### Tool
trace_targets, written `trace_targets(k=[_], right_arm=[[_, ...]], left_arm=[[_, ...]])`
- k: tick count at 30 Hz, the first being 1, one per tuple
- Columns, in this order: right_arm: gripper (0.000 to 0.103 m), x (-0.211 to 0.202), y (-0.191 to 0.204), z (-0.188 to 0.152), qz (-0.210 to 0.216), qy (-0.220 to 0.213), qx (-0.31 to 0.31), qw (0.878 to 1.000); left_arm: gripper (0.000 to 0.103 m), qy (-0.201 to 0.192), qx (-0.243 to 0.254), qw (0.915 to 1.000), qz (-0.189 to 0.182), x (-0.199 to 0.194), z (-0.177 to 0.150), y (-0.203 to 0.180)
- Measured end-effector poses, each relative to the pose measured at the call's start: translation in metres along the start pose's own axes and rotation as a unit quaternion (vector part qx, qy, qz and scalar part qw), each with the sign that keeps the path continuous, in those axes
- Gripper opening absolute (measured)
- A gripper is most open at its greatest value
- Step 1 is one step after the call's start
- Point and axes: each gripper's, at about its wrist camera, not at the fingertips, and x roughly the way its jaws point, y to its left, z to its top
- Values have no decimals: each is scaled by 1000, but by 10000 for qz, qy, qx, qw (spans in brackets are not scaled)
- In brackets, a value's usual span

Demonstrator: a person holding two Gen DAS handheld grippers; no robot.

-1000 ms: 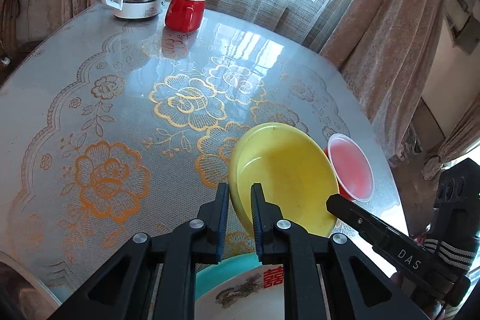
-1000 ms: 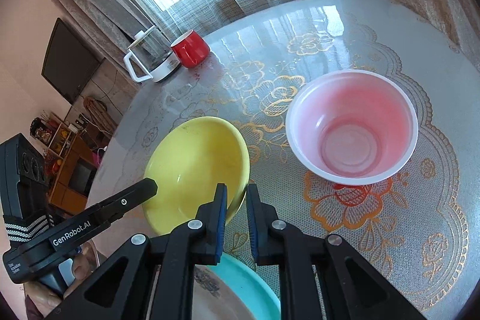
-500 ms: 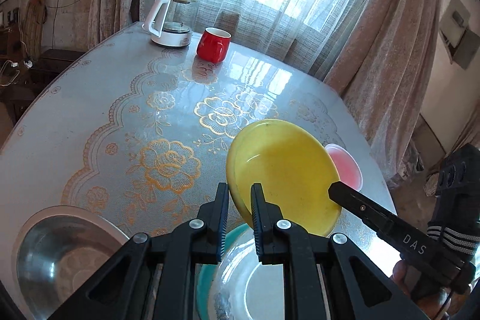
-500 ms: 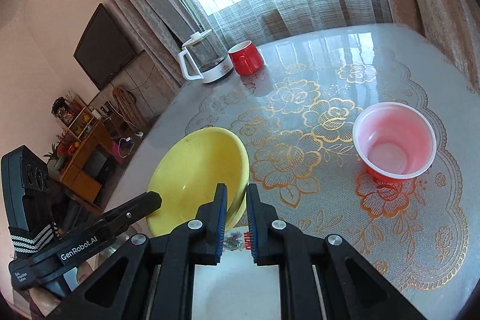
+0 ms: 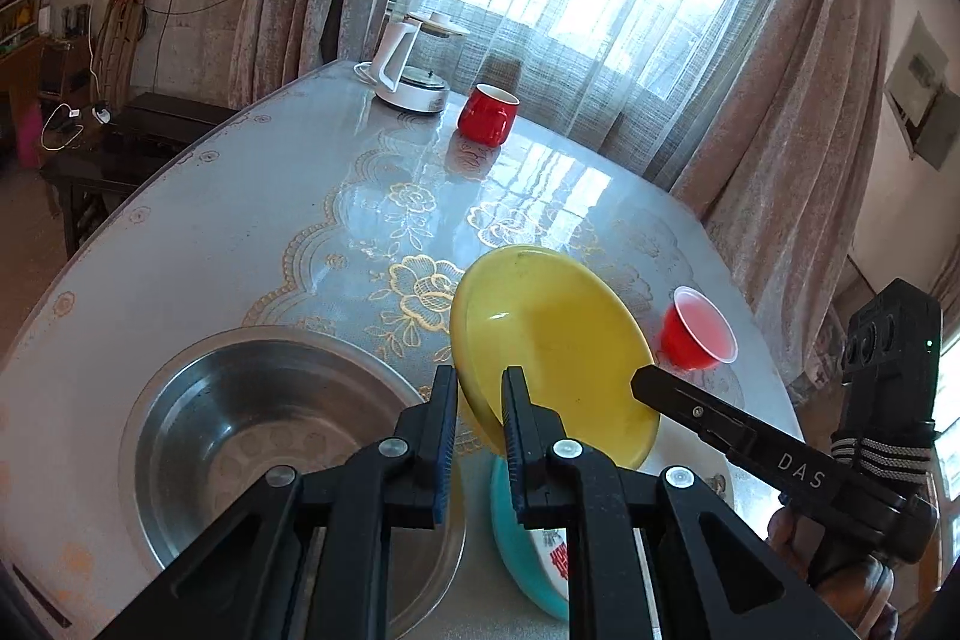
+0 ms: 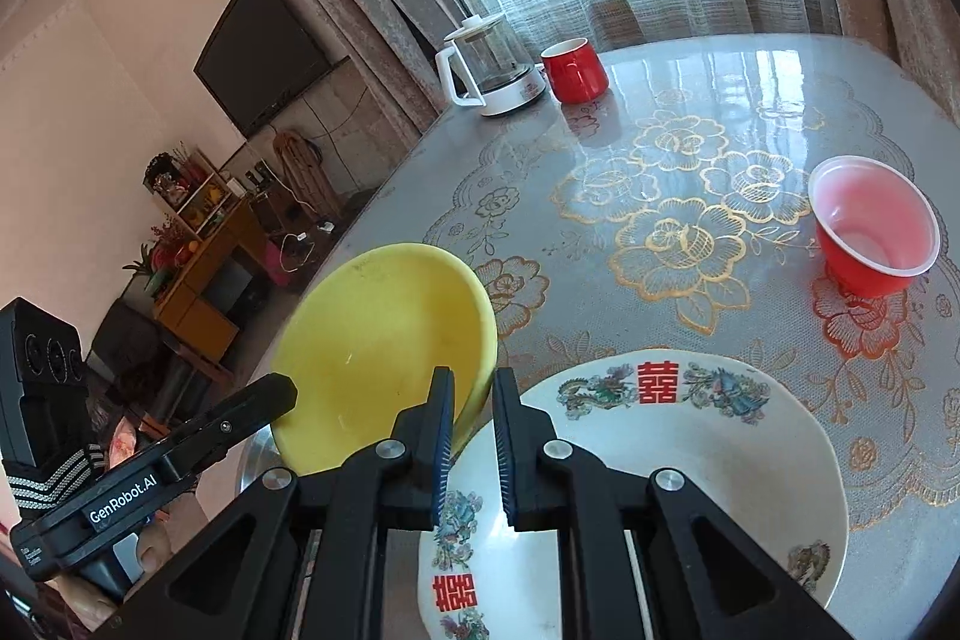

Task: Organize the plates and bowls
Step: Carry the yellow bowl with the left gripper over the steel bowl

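Both grippers hold the yellow bowl (image 5: 549, 349) by its rim, tilted and raised off the bench (image 5: 240, 220). Left gripper (image 5: 478, 427): jaws nearly closed, pinching the bowl's near-left rim at lower centre of the left view. Right gripper (image 6: 471, 430): jaws likewise narrowed onto the opposite rim, lower centre of the right view. In the left view the bowl sits mid-frame, above a teal-rimmed patterned plate (image 6: 660, 460) at the bottom and to the right of a steel basin (image 5: 258, 436) at lower left. A red cup (image 5: 696, 337) stands on the bench at centre right, apart from the bowl; a red mug (image 5: 487, 112) and kettle (image 5: 414, 67) stand near the top centre. Risks, as judged: each grip covers only a thin strip of smooth, curved rim, so the bowl could pivot or slip if the two hands drift apart or rotate unevenly. A drop from here would land on the patterned plate, with chipping likely. If either pair of jaws releases early, the other holds the whole weight at one edge and the bowl swings down. A lateral swing toward frame right could clip the cup.
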Motion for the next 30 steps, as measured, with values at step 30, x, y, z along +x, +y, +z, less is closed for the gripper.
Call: trace_targets(k=[30], right_arm=[[13, 77, 81, -49, 334, 1074, -711, 9911]], left_arm=[[15, 196, -882, 9938, 641, -31, -59, 110]])
